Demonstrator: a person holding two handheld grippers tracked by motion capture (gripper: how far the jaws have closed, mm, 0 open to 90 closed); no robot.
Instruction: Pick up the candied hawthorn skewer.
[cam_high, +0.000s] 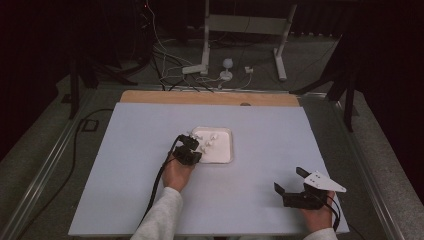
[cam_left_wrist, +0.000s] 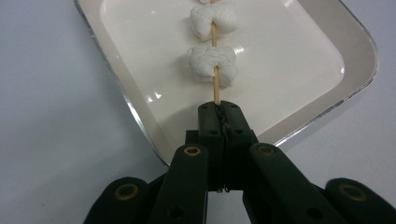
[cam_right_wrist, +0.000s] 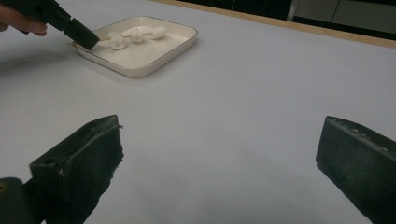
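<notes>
the left gripper (cam_left_wrist: 219, 116) pinches the marshmallow skewer (cam_left_wrist: 215, 70) end over the white tray (cam_left_wrist: 355, 60). keep the skewer level and the grip firm. the right gripper (cam_high: 290, 186) rests with fingers spread on the counter (cam_high: 280, 130).

No readable text, label, brand, number or sign is showing anywhere in these views, whether on the desk (cam_high: 260, 150), the white tray (cam_left_wrist: 359, 51) or the black tongs (cam_left_wrist: 219, 122).
</notes>
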